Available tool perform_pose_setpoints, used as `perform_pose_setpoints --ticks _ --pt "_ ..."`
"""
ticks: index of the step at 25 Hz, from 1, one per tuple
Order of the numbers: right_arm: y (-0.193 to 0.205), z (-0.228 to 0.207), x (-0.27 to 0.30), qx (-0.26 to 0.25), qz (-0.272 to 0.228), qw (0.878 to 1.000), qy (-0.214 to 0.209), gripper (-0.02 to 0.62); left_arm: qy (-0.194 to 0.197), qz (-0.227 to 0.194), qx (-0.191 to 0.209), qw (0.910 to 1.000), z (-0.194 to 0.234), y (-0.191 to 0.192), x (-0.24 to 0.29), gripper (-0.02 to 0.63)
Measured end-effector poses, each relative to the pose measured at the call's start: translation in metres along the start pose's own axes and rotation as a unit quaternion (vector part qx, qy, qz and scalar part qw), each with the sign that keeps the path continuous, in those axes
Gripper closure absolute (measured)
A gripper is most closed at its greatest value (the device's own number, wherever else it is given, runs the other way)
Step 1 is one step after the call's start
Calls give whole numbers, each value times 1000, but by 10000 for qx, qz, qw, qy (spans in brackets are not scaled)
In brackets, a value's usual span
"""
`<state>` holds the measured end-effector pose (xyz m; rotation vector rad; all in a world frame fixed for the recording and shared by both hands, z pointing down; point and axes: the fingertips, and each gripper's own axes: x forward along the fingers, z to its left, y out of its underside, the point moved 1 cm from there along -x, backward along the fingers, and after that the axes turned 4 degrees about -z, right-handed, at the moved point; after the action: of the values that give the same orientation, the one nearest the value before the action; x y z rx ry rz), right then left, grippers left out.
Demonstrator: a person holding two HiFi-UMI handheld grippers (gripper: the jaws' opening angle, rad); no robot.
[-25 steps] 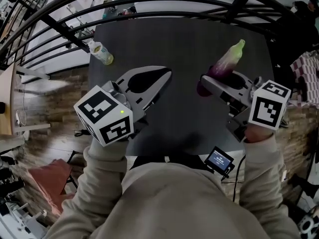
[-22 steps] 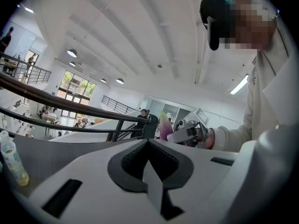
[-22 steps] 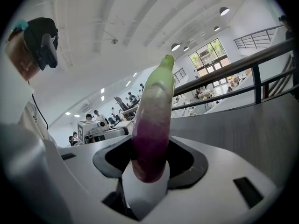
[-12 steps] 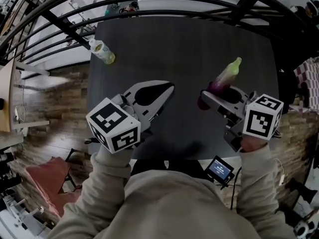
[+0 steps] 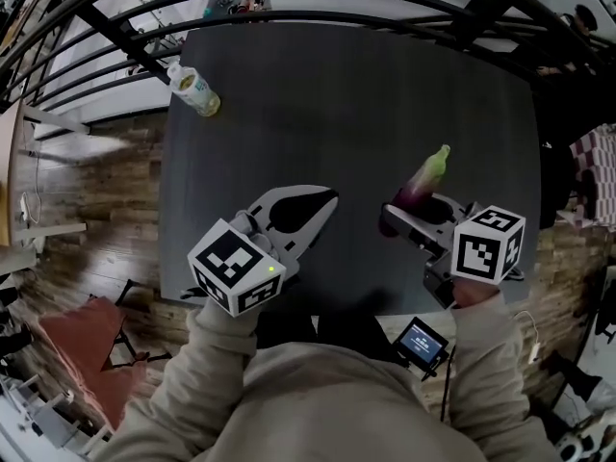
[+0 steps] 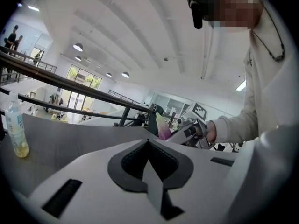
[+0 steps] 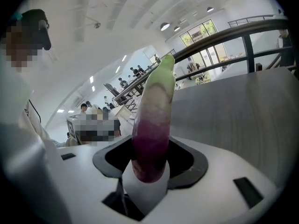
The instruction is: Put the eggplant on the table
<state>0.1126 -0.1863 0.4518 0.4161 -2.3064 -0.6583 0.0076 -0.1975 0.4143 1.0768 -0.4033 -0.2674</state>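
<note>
The eggplant point(image 5: 424, 179), purple at the bottom and pale green at the tip, sticks out of my right gripper point(image 5: 397, 212), which is shut on its purple end over the near right part of the dark table point(image 5: 337, 94). In the right gripper view the eggplant point(image 7: 152, 125) stands up between the jaws of that gripper point(image 7: 148, 169). I cannot tell whether it touches the table. My left gripper point(image 5: 325, 198) hovers over the near middle of the table, shut and empty; its own view shows the left gripper's point(image 6: 148, 143) jaws meeting, with the eggplant point(image 6: 163, 127) beyond.
A small bottle point(image 5: 195, 91) of yellowish drink stands at the table's far left corner, also seen as the bottle point(image 6: 16, 129) in the left gripper view. A black railing point(image 5: 289, 17) runs behind the table. A small screen device point(image 5: 423, 340) hangs below the near edge.
Both grippers have sunk lower and come nearer the table's near edge. The eggplant stays held in the right gripper. The left gripper stays shut and empty.
</note>
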Motion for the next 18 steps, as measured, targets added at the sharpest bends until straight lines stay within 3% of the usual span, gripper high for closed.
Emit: perform_pose_setpoints --ticks 4,10,18 --pt "25 -11 15 177 291 9994 54 371 -44 80 -128 9999 4 23 -2 600" --pt "57 -31 29 697 504 9963 73 371 -375 -352 -298 9982 22 56 -13 600" --pt "97 -56 45 927 964 9907 229 371 -283 88 -638 9975 22 107 -15 600"
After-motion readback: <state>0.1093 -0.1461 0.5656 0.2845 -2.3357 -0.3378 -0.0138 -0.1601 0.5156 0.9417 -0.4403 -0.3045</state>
